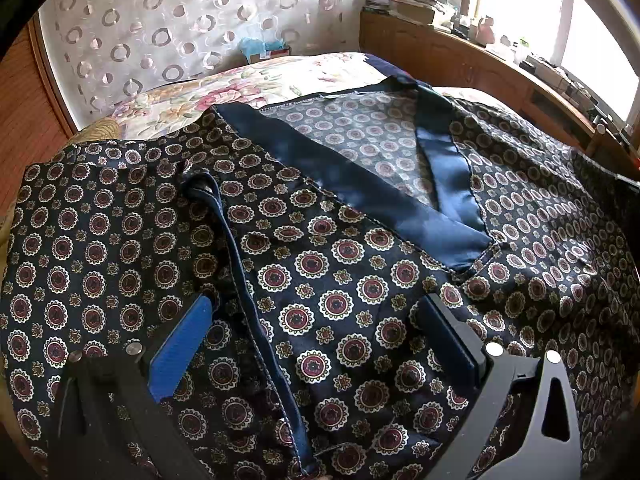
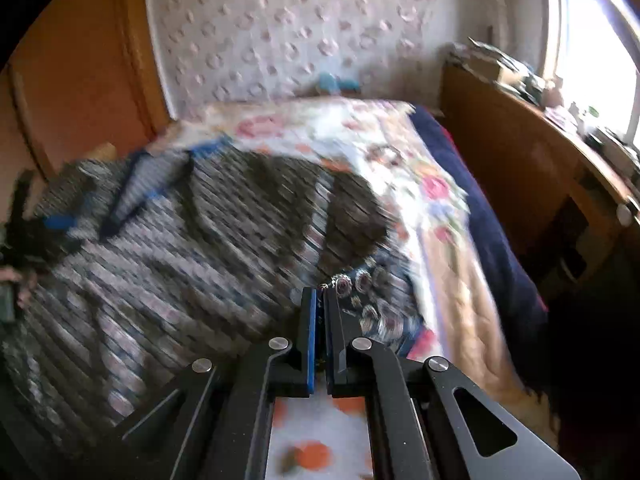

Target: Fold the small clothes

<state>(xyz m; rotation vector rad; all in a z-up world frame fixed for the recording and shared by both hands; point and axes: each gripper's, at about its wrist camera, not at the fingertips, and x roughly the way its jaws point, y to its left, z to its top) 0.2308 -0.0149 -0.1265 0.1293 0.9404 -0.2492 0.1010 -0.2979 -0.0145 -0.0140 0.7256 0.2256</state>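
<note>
Floral bedding point(image 1: 248, 88) covers a bed against a wall papered with ring shapes point(image 1: 160, 20), and a wooden cabinet point(image 1: 460, 60) runs along the window side, its top crowded with stacked papers point(image 1: 412, 4) and small clutter. A box with something teal in it point(image 1: 266, 50) sits at the far edge of the bed.

Spread over the bedding lies a dark medallion-print top point(image 1: 328, 280) with a blue satin collar point(image 1: 360, 184), its neck open to show the paler inside. A blue cord point(image 1: 240, 240) trails down across the front.

Just above the cloth, the left gripper point(image 1: 316, 344) stands with its jaws spread wide, holding nothing, and the cord runs between its blue pads point(image 1: 180, 344).

At the garment's edge near the bed's side, the right gripper point(image 2: 319, 308) is pinched tight on a fold of the printed cloth. That view is heavily blurred, so how much fabric it holds cannot be told.
</note>
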